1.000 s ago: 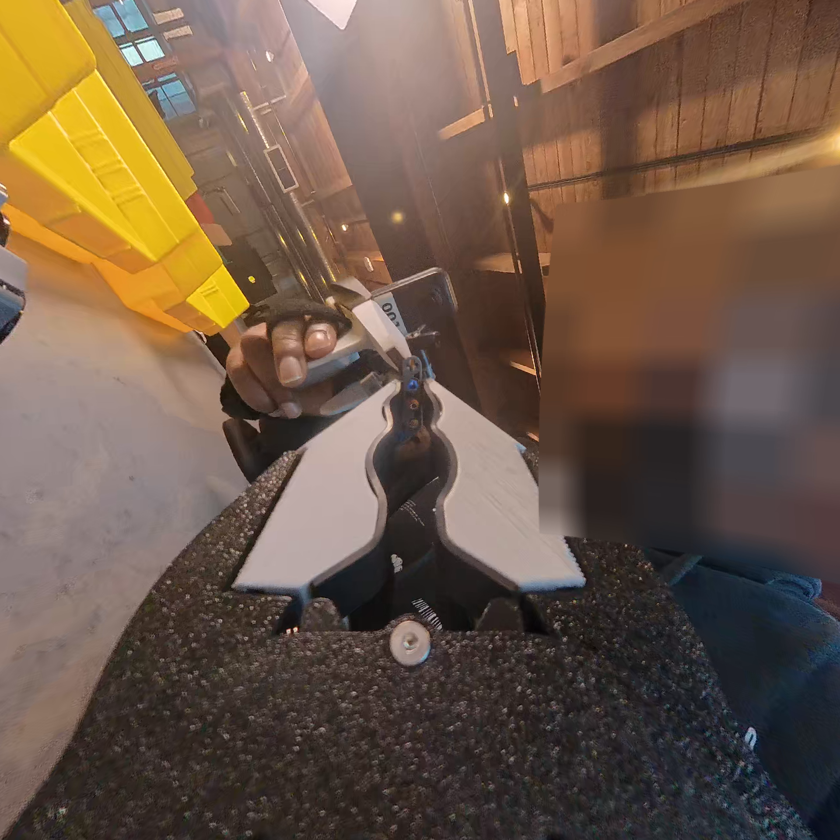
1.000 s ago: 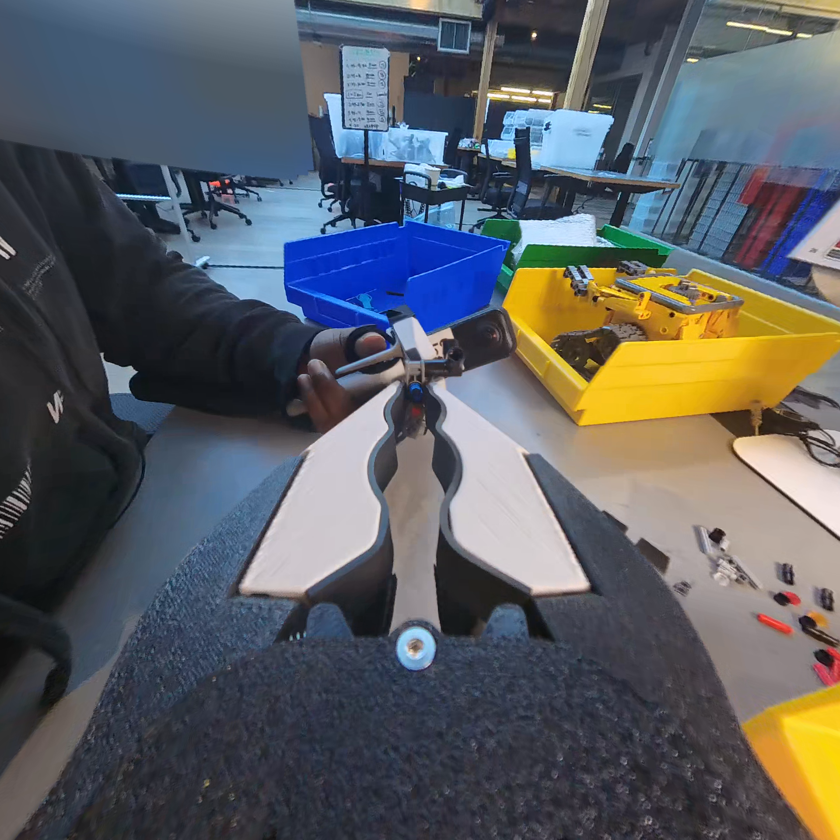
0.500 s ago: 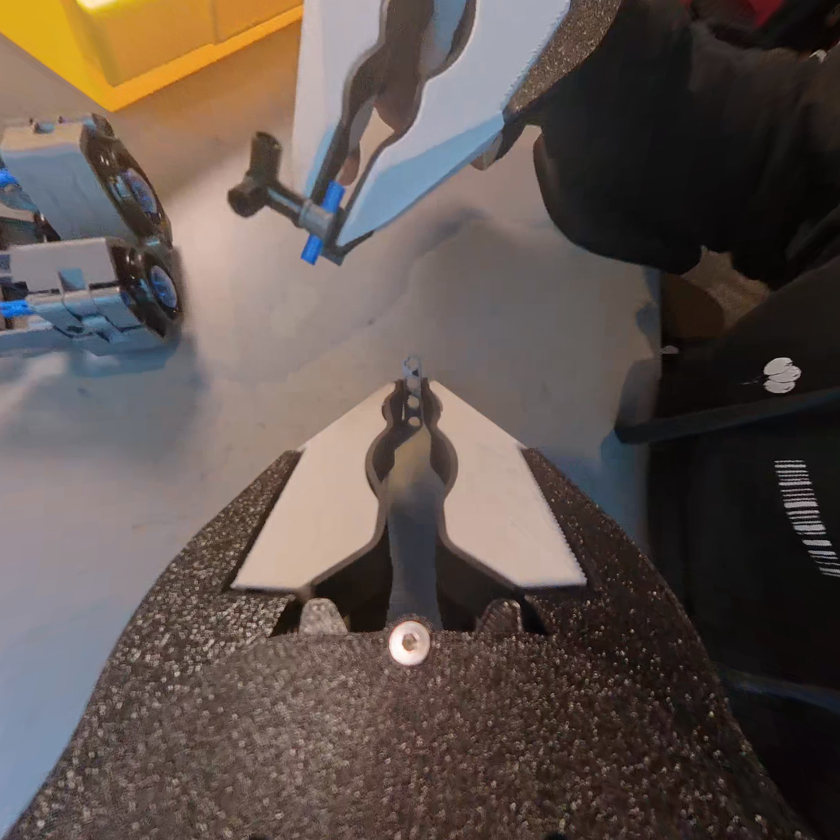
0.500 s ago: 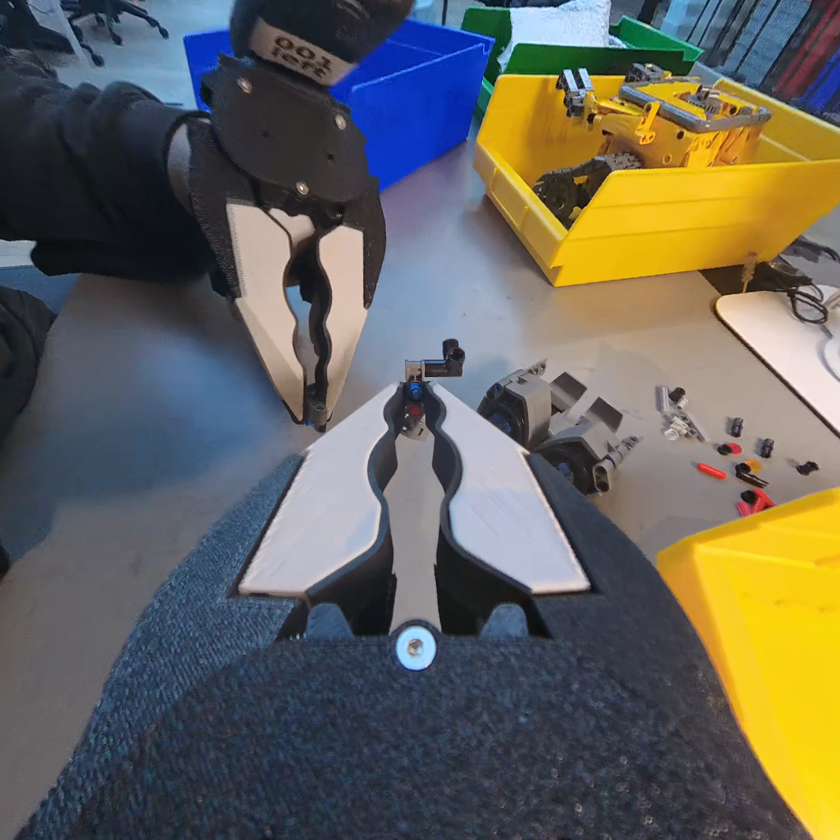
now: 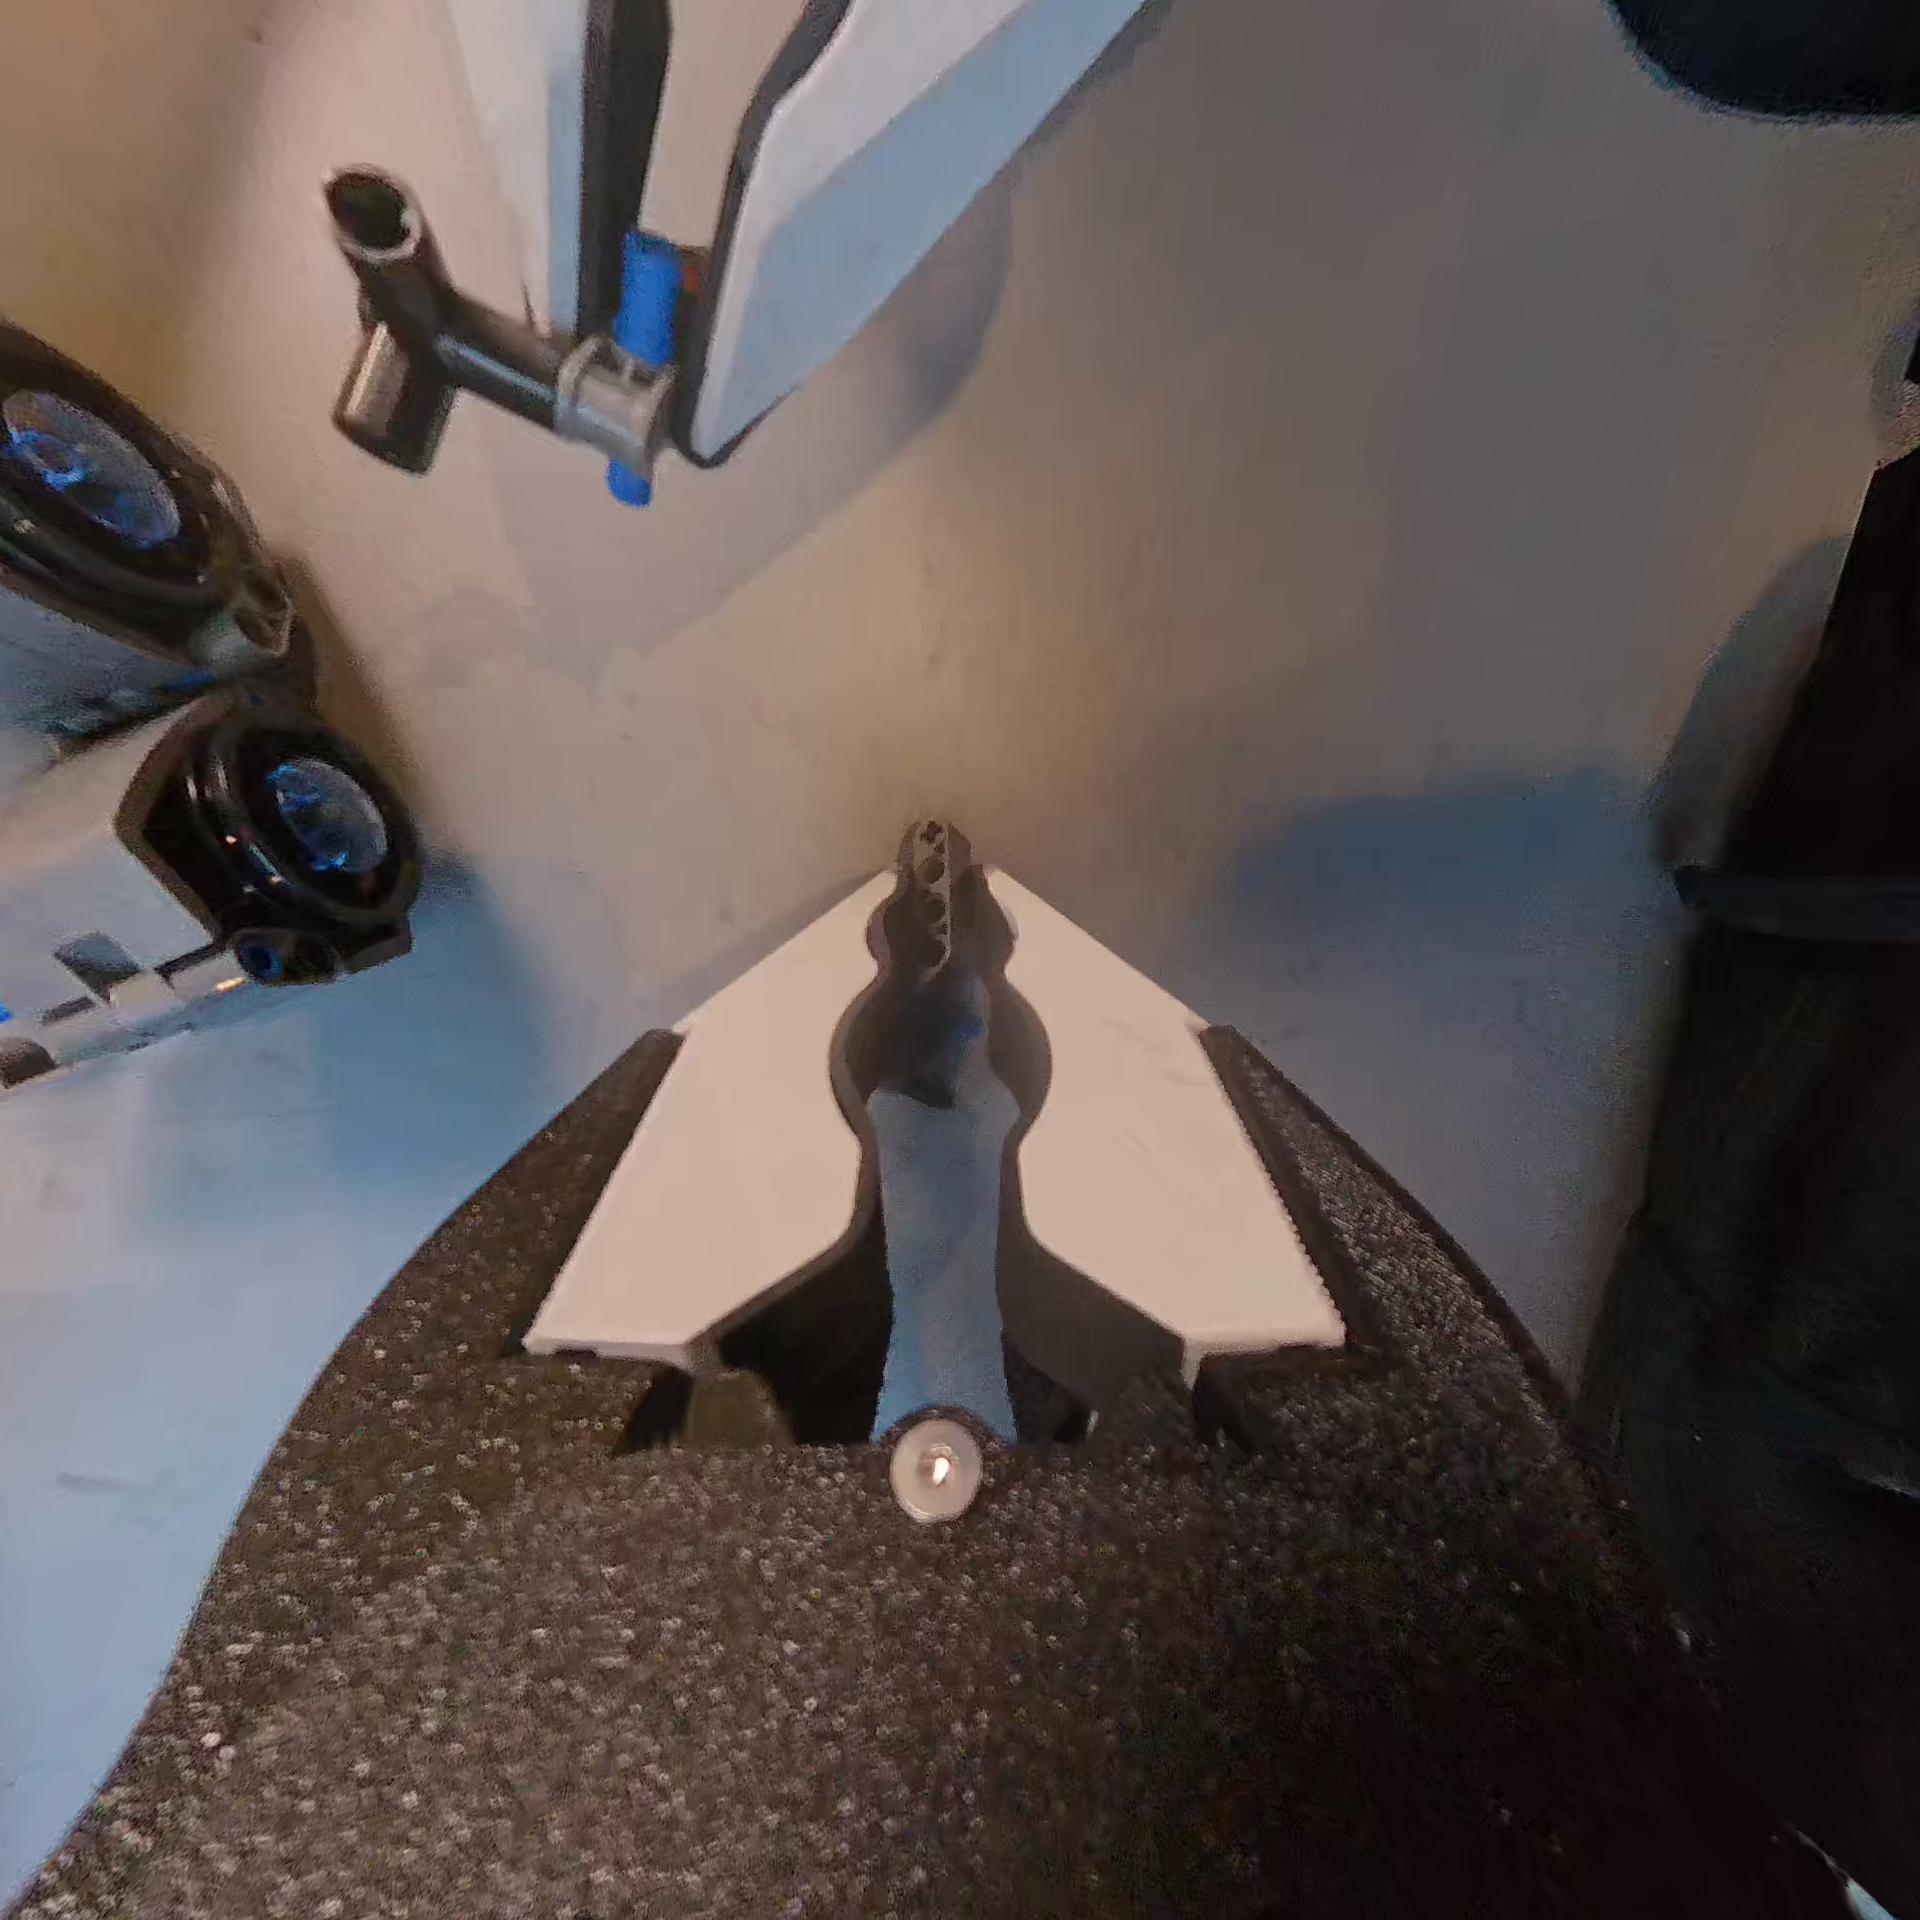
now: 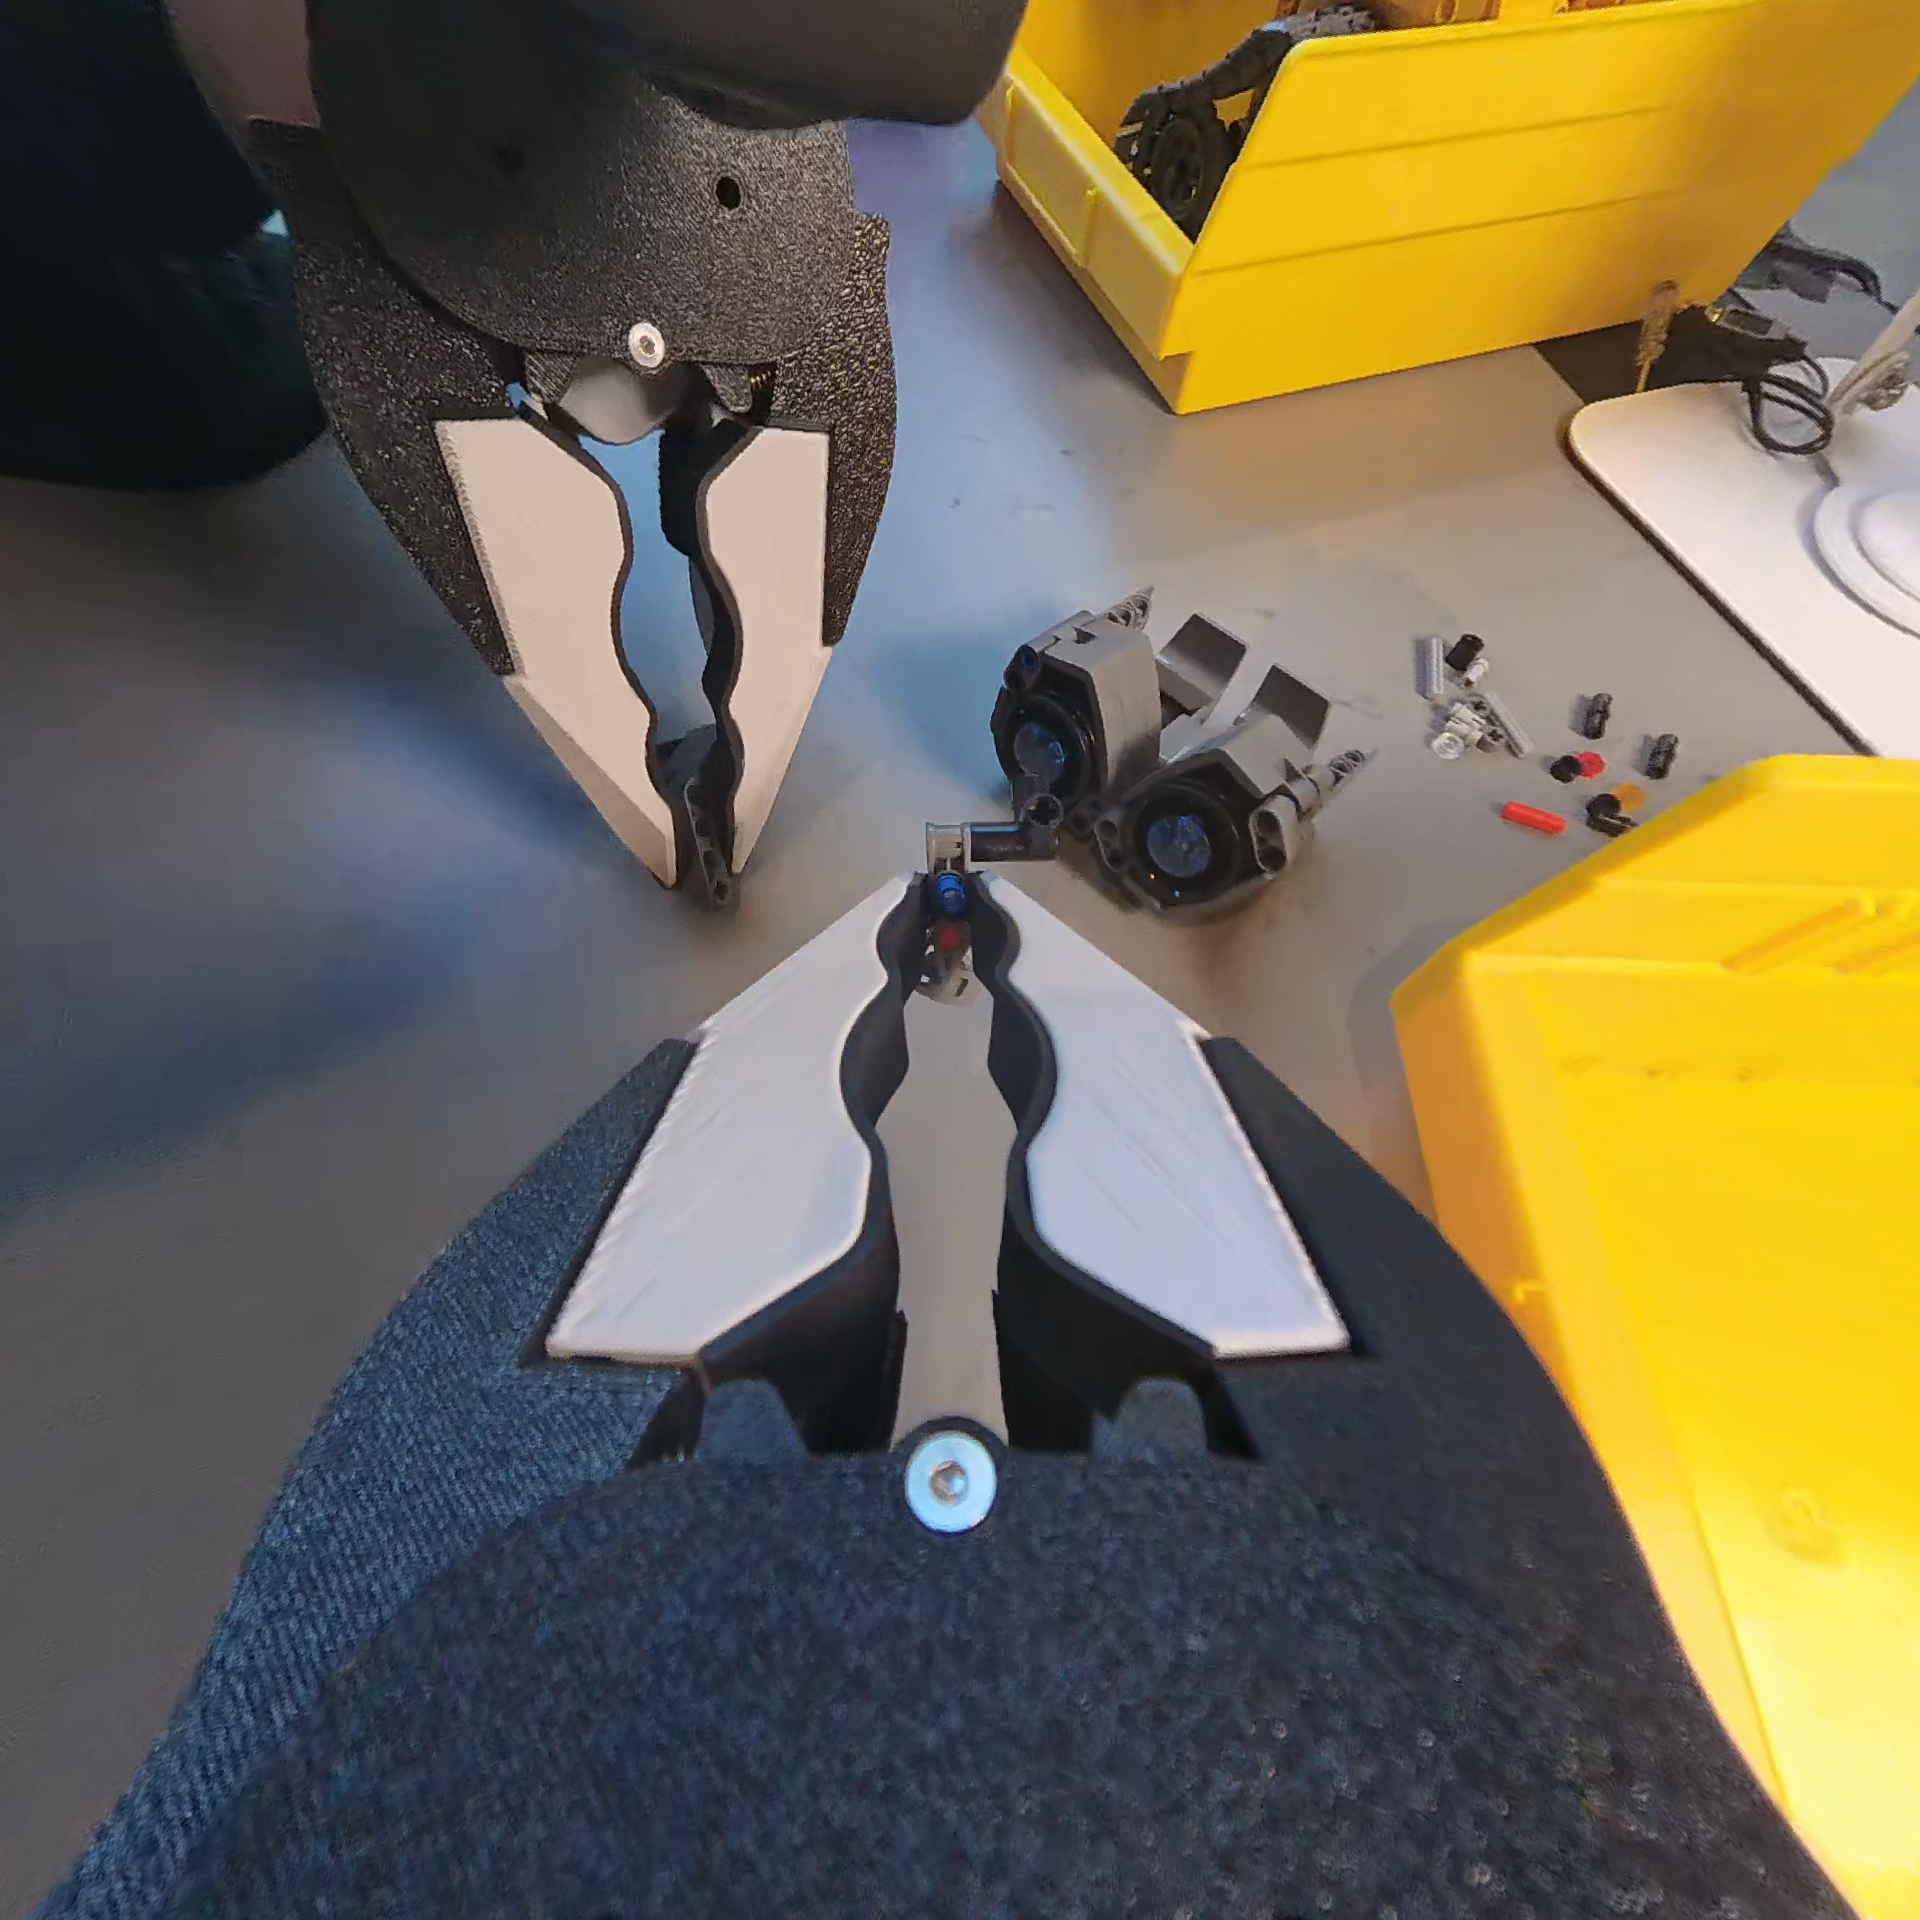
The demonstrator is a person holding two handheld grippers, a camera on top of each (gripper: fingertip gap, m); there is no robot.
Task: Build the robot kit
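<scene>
A small pin-and-axle connector assembly (image 6: 987, 844) is clamped in the right gripper (image 6: 948, 906), axle pointing toward the twin grey motor block (image 6: 1148, 790). A black perforated beam (image 6: 704, 831) is clamped lengthwise in the left gripper (image 6: 698, 868), farther from the block.

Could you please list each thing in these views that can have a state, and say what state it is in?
left gripper: shut on a black holed beam, tip close above the table.
black holed beam: pinched, sticking out past the tips.
right gripper: shut on the pin-and-axle assembly.
pin-and-axle assembly: held, black elbow end pointing right.
two grey motors: lying on the table, side by side.
yellow bin: open, holding a tracked model.
</scene>
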